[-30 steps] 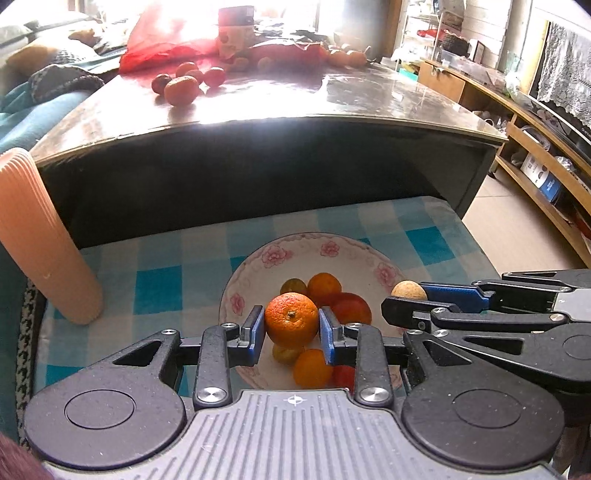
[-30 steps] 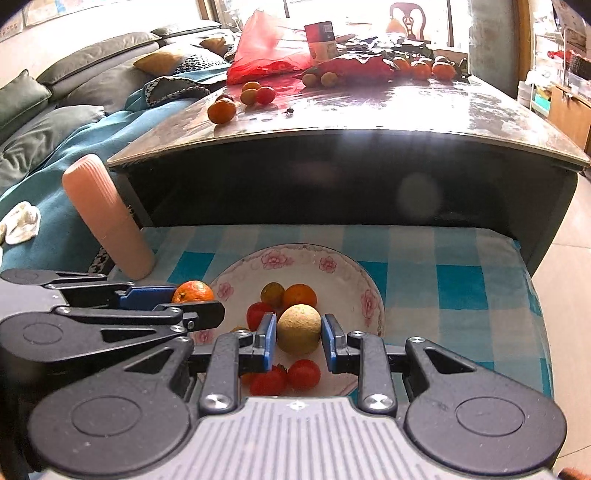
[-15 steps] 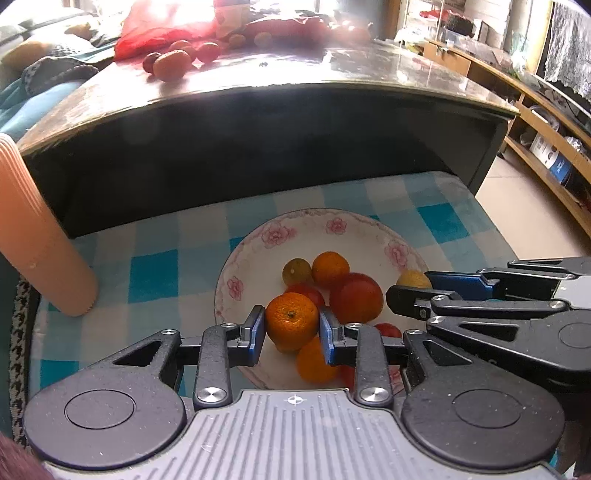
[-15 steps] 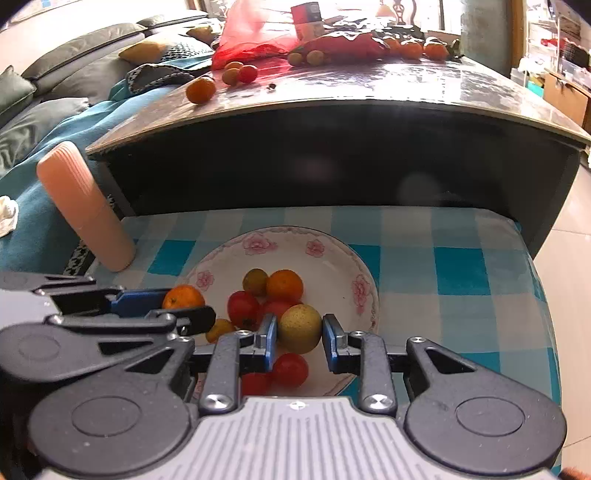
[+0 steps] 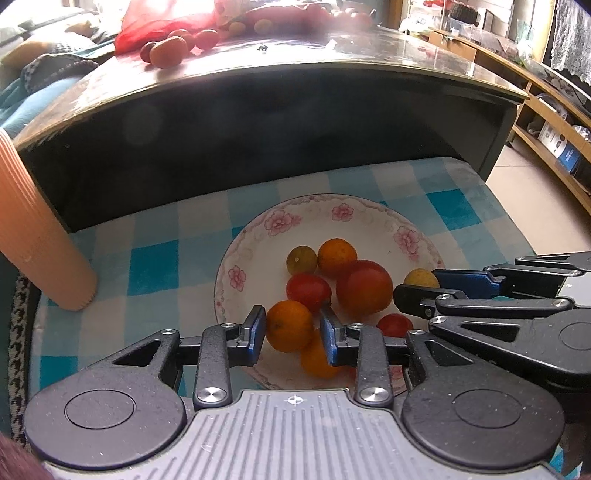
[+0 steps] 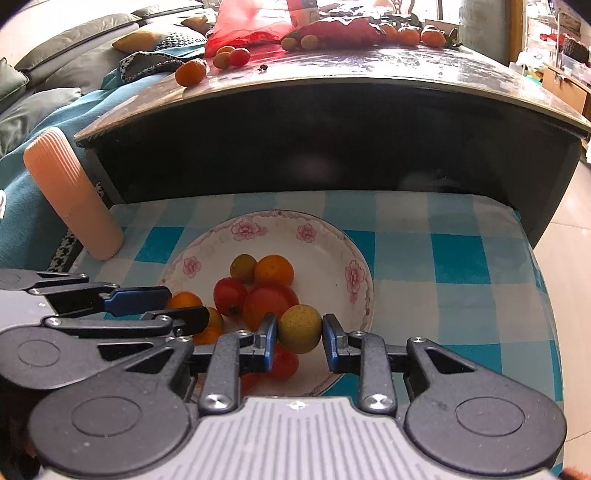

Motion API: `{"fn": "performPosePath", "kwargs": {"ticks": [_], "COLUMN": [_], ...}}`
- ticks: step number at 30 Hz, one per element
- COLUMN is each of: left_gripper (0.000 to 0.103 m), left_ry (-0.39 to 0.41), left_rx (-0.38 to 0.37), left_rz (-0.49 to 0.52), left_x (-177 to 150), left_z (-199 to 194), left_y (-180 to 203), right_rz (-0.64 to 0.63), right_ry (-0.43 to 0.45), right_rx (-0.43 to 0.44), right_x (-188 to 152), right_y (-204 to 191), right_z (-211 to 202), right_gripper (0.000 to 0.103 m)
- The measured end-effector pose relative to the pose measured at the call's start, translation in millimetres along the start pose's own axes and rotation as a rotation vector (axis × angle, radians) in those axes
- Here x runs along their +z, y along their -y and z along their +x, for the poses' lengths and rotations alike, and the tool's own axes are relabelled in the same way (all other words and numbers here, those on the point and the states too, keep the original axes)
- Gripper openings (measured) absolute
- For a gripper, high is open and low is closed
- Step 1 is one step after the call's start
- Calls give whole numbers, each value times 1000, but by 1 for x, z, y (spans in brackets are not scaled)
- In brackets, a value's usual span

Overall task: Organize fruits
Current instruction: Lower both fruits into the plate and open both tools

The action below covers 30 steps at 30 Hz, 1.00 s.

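Note:
A white floral plate (image 5: 280,221) (image 6: 354,277) on a blue checked cloth holds several small oranges and tomatoes. My left gripper (image 5: 291,321) hangs low over the plate's near left side. Its jaws are opening, and an orange (image 5: 290,325) sits between them on the pile, with a thin gap at the right pad. My right gripper (image 6: 300,326) is shut on a yellow-green round fruit (image 6: 300,328) just above the tomatoes. Each gripper also shows from the side in the other view: the right gripper (image 5: 417,284), the left gripper (image 6: 184,306).
A dark coffee table (image 5: 295,110) rises right behind the cloth, with loose fruit (image 6: 190,72) and a red bag (image 6: 251,26) on top. A peach ribbed cylinder (image 5: 37,236) leans at the left. A sofa (image 6: 44,96) is at far left, wooden shelves (image 5: 554,110) at right.
Both grippers have sunk toward the plate with their fruit. The left jaws have spread a little and the orange now rests on the pile. The right grip is unchanged.

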State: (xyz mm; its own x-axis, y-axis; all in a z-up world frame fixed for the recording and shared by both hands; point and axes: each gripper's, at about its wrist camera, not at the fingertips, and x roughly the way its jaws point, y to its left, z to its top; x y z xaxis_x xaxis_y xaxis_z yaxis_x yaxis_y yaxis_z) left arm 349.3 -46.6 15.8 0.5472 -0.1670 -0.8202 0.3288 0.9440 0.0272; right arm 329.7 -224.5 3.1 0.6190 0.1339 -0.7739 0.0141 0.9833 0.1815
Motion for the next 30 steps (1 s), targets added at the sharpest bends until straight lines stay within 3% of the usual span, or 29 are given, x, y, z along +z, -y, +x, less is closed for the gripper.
{"fn": "performPosePath", "kwargs": {"ticks": [19, 24, 30], "left_gripper": [49, 64, 72], "left_ry": [1, 11, 20], "left_rx": [22, 39, 64], "left_rz": [-5, -13, -16], "left_x": [-1, -1, -2], "left_z": [-2, -9, -16], "left_y": [-3, -7, -6], "right_rz": [2, 3, -2], "right_ry": [-2, 11, 17], "right_rx": [-7, -19, -37], "right_x": [-2, -2, -3], "right_y": [0, -1, -3], "right_z": [3, -4, -15], "right_gripper": [42, 44, 45]}}
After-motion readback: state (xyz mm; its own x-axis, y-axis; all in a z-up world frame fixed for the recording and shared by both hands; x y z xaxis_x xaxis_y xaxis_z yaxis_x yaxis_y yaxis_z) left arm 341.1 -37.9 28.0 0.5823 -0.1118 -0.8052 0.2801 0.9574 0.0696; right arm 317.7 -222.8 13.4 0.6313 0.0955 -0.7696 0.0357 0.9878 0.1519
